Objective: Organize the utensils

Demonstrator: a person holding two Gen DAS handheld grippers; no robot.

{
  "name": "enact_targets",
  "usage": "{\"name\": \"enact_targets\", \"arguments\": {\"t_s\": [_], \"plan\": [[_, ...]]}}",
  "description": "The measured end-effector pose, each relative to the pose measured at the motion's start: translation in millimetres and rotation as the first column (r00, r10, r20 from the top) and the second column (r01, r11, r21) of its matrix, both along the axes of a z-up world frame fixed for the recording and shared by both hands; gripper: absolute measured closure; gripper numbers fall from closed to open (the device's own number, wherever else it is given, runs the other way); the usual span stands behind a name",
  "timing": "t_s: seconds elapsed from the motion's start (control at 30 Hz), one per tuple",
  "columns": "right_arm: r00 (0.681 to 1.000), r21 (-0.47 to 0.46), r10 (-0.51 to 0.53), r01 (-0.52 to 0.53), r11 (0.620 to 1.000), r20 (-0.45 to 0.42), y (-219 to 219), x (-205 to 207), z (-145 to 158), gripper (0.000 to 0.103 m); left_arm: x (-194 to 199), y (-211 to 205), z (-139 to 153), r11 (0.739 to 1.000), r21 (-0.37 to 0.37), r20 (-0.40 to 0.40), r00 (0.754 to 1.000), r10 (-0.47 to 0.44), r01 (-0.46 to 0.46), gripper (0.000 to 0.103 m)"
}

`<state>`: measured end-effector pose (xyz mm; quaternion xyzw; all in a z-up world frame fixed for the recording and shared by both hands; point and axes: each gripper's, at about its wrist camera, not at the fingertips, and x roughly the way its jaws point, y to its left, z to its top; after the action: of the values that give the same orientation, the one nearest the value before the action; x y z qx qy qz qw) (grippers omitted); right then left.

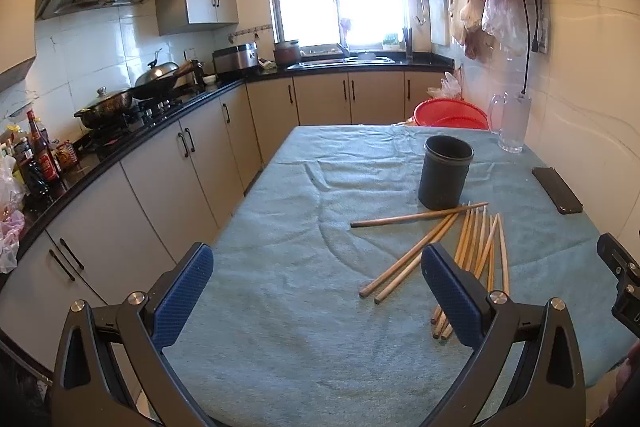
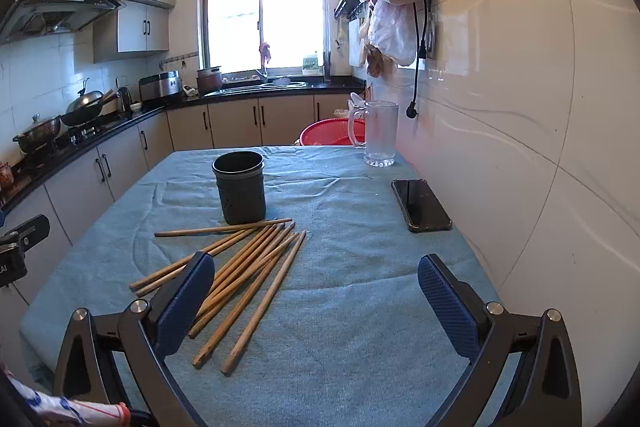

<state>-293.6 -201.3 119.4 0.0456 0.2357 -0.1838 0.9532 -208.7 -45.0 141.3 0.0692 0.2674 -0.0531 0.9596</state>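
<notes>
Just in front of the dark cylindrical plastic holder [image 2: 240, 187], we find the loose wooden chopsticks [image 2: 244, 275] fanned on the teal cloth-covered table [image 2: 360, 307]. We judge them light, stiff and prone to rolling, best pinched mid-length, one or two together. Our left gripper [image 1: 316, 291] and right gripper [image 2: 316, 295] both hang wide apart, holding nothing, nearer us than the holder.

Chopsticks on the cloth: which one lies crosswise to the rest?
The chopstick nearest the black holder, lying almost sideways across the others' far tips.
</notes>
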Motion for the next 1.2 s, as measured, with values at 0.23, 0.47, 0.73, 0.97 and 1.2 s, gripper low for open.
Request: {"name": "enact_targets", "arguments": {"t_s": [0.23,0.47,0.73,0.97,1.2], "plan": [[1.0,-0.037,0.002,-0.003,0.999,-0.017,1.4,14.6,-7.2,0.0,16.1,-7.3,-8.4,1.0,0.028,-0.018,1.0,-0.001,0.002,0.0],[0.998,-0.015,0.014,-0.015,1.0,-0.06,-4.0,32.1,-19.3,0.0,37.2,-9.4,-18.0,0.999,0.042,-0.063,0.998,-0.005,0.008,0.0],[0.993,0.029,0.025,-0.021,0.999,-0.111,-17.5,50.9,-32.5,0.0,73.1,-14.4,-9.3,0.993,0.074,-0.072,0.994,-0.086,0.091,0.0],[0.984,0.101,0.055,-0.038,0.994,-0.167,-33.1,69.6,-44.5,0.001,129.2,-40.4,-16.7,0.961,0.065,-0.13,0.957,-0.258,0.268,0.004],[0.962,0.204,0.129,-0.079,0.976,-0.241,-41.3,82.5,-66.2,0.013,184.1,-96.4,-60.1,0.873,0.1,-0.296,0.852,-0.432,0.478,0.037]]}}
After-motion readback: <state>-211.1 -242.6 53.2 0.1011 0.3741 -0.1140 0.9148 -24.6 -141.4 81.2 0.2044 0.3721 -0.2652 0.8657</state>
